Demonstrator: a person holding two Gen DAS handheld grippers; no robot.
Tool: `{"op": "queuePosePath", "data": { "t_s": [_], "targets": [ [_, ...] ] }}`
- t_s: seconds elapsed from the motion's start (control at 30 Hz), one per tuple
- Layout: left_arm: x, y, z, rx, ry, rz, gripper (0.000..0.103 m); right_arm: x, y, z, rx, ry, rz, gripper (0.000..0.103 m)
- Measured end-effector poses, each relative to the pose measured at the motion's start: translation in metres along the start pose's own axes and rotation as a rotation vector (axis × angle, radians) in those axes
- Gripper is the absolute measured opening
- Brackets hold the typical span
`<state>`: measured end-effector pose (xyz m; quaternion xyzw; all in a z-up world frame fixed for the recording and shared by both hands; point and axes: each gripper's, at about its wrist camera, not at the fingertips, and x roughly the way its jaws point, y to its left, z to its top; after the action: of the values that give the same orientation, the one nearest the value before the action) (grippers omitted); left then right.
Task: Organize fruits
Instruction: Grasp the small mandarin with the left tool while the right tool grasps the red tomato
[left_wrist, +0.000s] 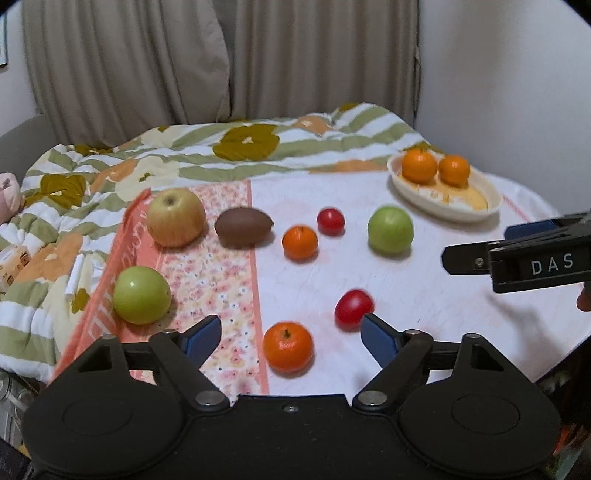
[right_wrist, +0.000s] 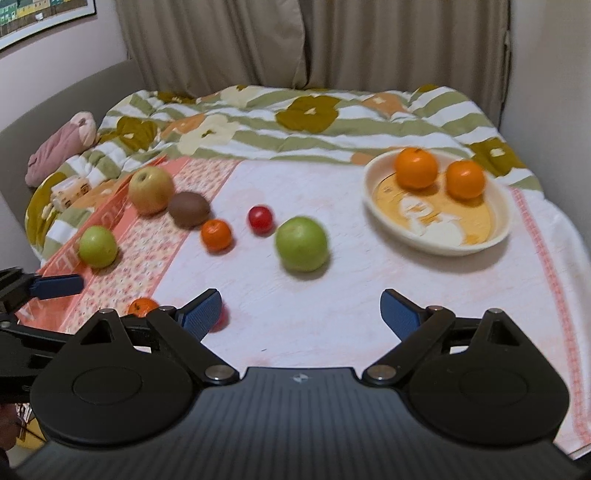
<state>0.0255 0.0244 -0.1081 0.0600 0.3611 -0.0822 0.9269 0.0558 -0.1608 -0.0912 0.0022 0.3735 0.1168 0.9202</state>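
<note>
The left gripper (left_wrist: 290, 330) stands wide over a near orange (left_wrist: 288, 346), not touching it. The right gripper (right_wrist: 301, 310) is wide and empty, near a green apple (right_wrist: 302, 243). Far right, a bowl (right_wrist: 373, 199) holds two oranges.

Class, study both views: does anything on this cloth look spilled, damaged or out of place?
Nothing is spilled or damaged. Only two oranges sit in the dish; the rest of the fruit, like the green apple, lies scattered over the cloth.

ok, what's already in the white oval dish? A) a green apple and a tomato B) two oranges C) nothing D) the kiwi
B: two oranges sit side by side in the white oval dish; the green apples, red tomatoes and kiwi all lie out on the cloth.
</note>
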Motion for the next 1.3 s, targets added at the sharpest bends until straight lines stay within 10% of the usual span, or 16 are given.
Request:
{"op": "queuePosePath", "data": {
  "t_s": [0.63,1.3],
  "targets": [
    [0.049,0.007,-0.013,0.056,0.081,-0.057,0.043,0.047,0.041,-0.015,-0.025,0.099,0.071,0.091],
    [0.041,0.021,-0.017,0.086,0.108,-0.042,0.042,0.082,0.066,-0.01,-0.084,0.134,0.115,0.072]
  ]
}}
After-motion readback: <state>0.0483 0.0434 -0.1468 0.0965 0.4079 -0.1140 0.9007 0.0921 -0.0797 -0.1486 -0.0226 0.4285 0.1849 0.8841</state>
